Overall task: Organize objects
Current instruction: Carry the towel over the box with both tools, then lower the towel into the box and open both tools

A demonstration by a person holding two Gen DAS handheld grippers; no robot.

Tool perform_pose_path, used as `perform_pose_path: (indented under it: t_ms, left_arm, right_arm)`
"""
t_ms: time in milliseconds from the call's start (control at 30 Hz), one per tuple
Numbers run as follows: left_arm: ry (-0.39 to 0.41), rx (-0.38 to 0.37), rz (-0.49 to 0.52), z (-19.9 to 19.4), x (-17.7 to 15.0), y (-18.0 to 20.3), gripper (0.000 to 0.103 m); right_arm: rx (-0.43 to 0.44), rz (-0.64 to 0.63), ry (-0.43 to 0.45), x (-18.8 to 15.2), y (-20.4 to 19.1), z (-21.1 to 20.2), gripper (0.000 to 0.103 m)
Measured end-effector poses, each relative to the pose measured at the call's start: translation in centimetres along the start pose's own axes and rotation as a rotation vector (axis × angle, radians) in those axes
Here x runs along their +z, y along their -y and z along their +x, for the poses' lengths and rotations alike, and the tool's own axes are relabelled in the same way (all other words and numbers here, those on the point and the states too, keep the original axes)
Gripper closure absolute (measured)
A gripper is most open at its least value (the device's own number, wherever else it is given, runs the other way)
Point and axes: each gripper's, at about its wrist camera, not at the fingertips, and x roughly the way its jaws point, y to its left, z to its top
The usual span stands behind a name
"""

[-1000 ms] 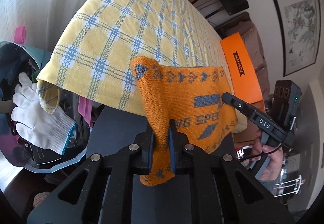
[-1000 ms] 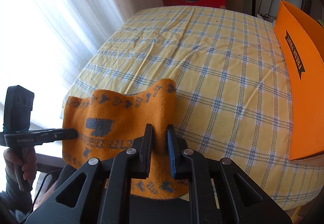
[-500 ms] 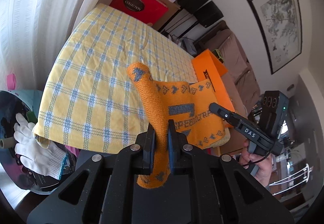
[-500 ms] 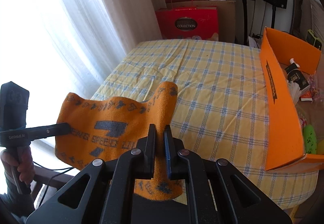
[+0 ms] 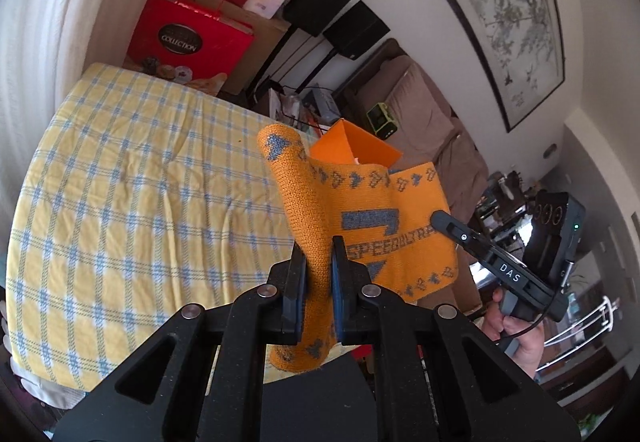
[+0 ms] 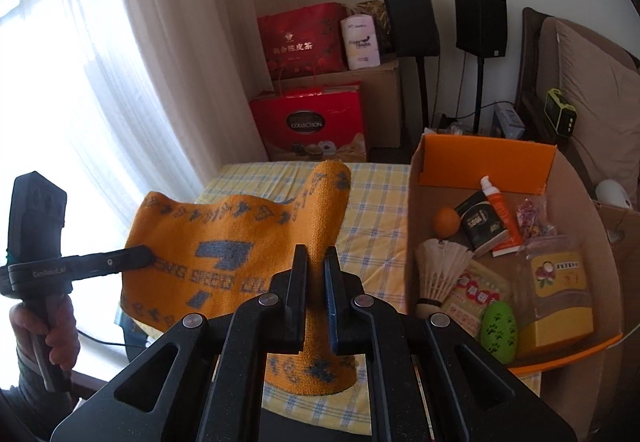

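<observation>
- Fingers of the left gripper [image 5: 319, 274] pinch one end of the orange scarf [image 5: 360, 218], low in the middle of the left wrist view.
- Fingers of the right gripper [image 6: 316, 274] pinch the other end of the same scarf, low in the middle of the right wrist view.
- Between the two grippers the scarf hangs in the air above the yellow checked cloth [image 6: 376, 186], with grey letters showing.
- An orange box [image 6: 486, 162] sits at the right of the right wrist view, beside the cloth.
- Inside it are a shuttlecock [image 6: 440, 266], a small orange ball [image 6: 447, 220] and a green egg toy [image 6: 499, 330].
</observation>
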Motion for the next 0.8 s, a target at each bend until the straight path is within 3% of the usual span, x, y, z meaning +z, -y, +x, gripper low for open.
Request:
perform_pose_path:
  t_ms: [400, 500, 800]
  left_arm:
    - [-0.025, -0.046, 0.113, 9.2, 3.6, 8.7, 0.093]
    - [-0.044, -0.049, 0.121, 11.9, 4.1, 9.8, 0.093]
    - [-0.087, -0.003, 0.175, 18.9, 4.1, 12.4, 0.093]
  right_arm:
    - [-0.200, 0.096, 0.089, 2.7, 9.3, -5.2, 0.097]
    - [-0.269, 0.125, 0.085, 2.9, 12.0, -5.1, 0.097]
    - [-0.351, 0.187, 0.066, 2.6, 17.5, -4.0, 0.097]
